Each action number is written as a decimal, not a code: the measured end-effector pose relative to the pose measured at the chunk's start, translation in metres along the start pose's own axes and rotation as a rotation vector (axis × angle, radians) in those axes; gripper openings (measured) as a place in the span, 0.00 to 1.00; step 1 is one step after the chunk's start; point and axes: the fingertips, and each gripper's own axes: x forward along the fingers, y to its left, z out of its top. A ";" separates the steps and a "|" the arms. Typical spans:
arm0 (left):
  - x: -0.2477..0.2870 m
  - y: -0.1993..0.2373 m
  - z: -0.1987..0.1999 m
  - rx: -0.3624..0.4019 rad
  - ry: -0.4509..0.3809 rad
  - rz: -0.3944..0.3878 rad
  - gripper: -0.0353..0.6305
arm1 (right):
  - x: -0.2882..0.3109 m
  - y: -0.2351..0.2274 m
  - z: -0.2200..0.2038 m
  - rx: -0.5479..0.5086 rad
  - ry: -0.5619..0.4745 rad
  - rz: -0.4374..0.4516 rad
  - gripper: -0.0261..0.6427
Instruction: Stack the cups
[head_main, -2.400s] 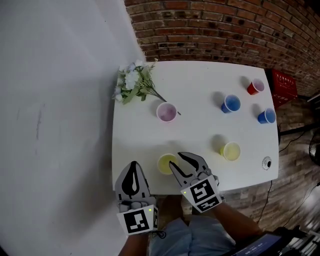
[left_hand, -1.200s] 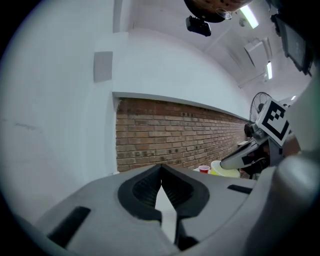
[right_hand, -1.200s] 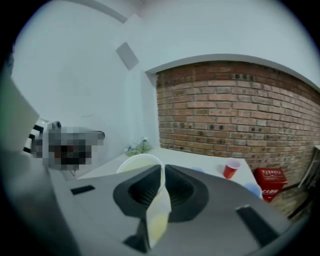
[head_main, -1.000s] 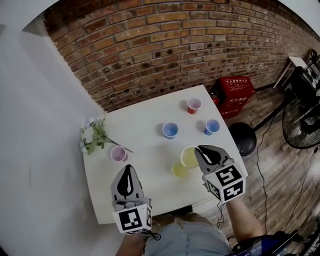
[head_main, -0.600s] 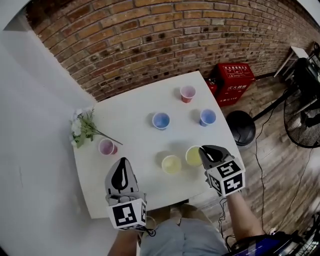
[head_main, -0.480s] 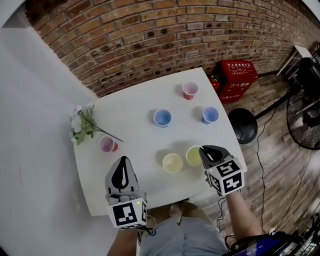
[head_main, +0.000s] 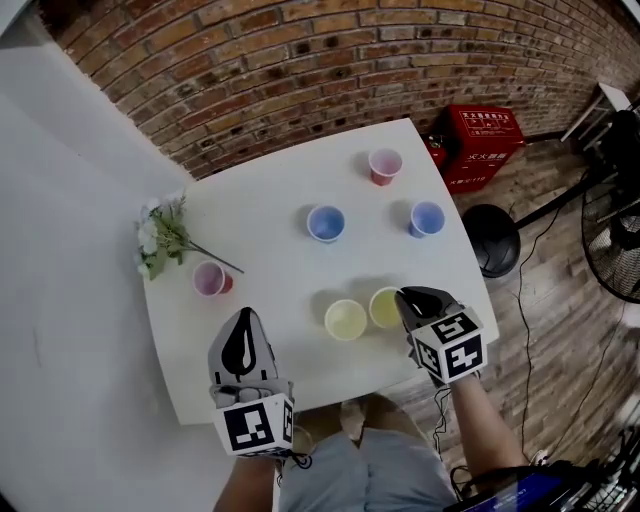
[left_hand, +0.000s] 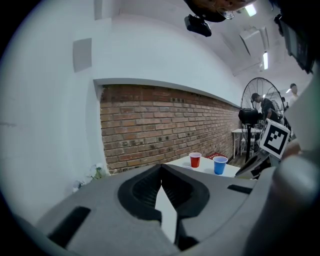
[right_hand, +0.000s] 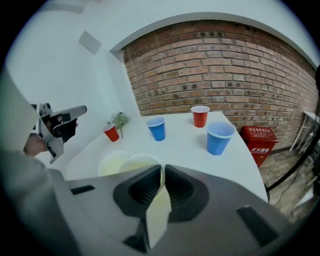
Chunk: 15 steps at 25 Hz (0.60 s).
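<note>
My right gripper (head_main: 403, 296) is shut on the near rim of a yellow cup (head_main: 383, 307), which is upright and low over the white table (head_main: 270, 260), right beside a second yellow cup (head_main: 345, 319). In the right gripper view the jaws pinch the held yellow cup's (right_hand: 135, 162) wall, with the other yellow cup (right_hand: 111, 163) to its left. Two blue cups (head_main: 325, 223) (head_main: 427, 218) and two red cups (head_main: 385, 165) (head_main: 210, 279) stand farther back. My left gripper (head_main: 240, 345) hangs shut and empty over the table's front left, apart from every cup.
A sprig of white flowers (head_main: 160, 235) lies at the table's left edge near the red cup. Beyond the right edge are a red crate (head_main: 483, 135), a round black stool (head_main: 494, 240) and a fan (head_main: 612, 235). A brick wall runs behind.
My right gripper has come down with the yellow cup, which now sits level with the other yellow cup and right of it. The left gripper has sunk a little.
</note>
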 end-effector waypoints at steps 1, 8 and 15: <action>0.000 0.000 0.000 0.000 0.002 0.000 0.07 | 0.001 0.000 -0.001 0.000 0.004 0.000 0.09; 0.002 0.000 -0.002 0.003 0.010 -0.001 0.07 | 0.007 0.000 -0.007 0.013 0.020 0.006 0.09; 0.005 -0.001 -0.005 0.002 0.017 -0.006 0.07 | 0.012 0.002 -0.006 0.030 0.025 0.018 0.09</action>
